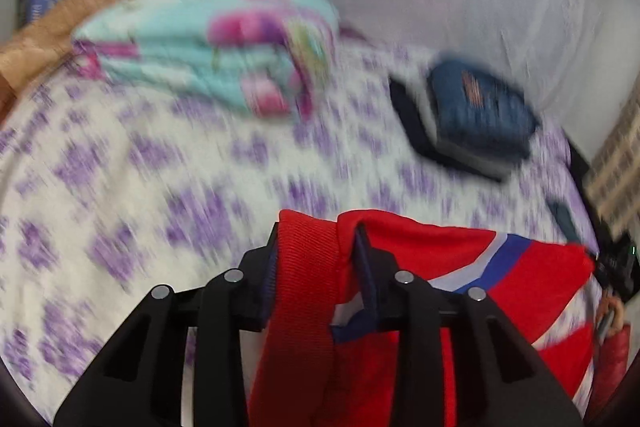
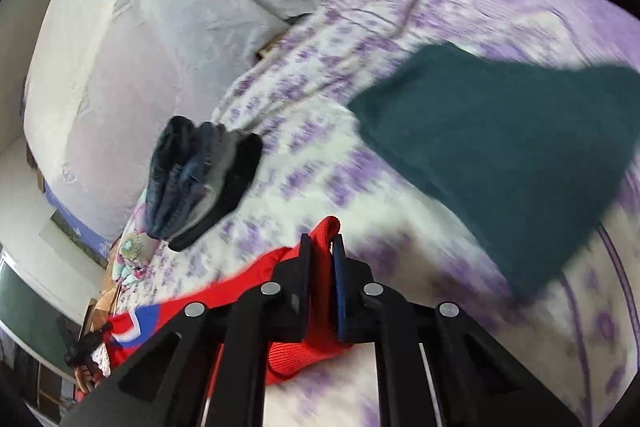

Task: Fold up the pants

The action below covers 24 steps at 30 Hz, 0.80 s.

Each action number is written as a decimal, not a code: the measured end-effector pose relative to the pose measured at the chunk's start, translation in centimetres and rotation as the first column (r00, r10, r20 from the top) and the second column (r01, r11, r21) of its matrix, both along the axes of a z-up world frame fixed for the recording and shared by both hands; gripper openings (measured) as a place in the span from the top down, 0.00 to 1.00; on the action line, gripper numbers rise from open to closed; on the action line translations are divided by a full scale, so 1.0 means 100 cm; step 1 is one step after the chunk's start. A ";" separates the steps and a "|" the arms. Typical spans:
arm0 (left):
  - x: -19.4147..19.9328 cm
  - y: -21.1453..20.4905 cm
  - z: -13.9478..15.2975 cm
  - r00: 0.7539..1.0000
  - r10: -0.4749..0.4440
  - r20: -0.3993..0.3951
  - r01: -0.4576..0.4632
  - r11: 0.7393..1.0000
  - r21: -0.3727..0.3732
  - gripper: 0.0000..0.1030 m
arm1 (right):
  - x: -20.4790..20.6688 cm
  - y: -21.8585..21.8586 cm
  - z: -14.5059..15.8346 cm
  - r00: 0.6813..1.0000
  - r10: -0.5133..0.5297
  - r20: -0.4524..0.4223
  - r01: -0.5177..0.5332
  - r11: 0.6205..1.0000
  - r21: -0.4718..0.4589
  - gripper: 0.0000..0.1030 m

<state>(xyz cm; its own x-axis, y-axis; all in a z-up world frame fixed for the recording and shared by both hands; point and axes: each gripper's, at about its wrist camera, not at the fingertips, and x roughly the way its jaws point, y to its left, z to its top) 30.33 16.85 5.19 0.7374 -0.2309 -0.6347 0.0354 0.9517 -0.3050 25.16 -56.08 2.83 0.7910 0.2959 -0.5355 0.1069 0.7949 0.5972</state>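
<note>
Left wrist view first: your left hand-held gripper [image 1: 318,241] is clamped on a thick ribbed band of the red knit pants with the blue and white stripe [image 1: 448,255], red cloth bunched between its black fingers and hanging down past them. The pants stretch away to the right, over the bed with the white sheet printed in purple flowers [image 1: 132,163]. Further up the bed sits a folded turquoise and pink patterned cloth [image 1: 208,47], and to its right a stack of folded dark blue and black clothes [image 1: 476,111], well apart from the pants. Everything beyond the fingers is smeared with blur.

Over on the right wrist view, your right hand-held gripper [image 2: 322,243] is clenched on another ribbed red edge of the same pants [image 2: 248,287], pads nearly together with the fabric pinched between. The striped part trails off to the lower left. A flat dark teal cloth [image 2: 504,147] lies spread on the sheet [image 2: 400,27] to the right, and the dark folded stack [image 2: 200,175] sits up left.
</note>
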 end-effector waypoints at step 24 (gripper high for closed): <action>0.059 0.028 -0.066 0.984 -0.056 -0.167 0.040 0.995 -0.096 0.26 | 0.084 0.109 0.017 0.930 0.362 0.069 -0.352 0.928 -0.124 0.47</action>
<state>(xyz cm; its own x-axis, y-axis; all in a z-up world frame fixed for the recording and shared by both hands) 36.25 19.69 -1.36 0.6075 -0.3263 -0.7242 0.0205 0.9179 -0.3963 33.60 -45.23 4.49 0.6894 0.5122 -0.5122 -0.2455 0.8305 0.4999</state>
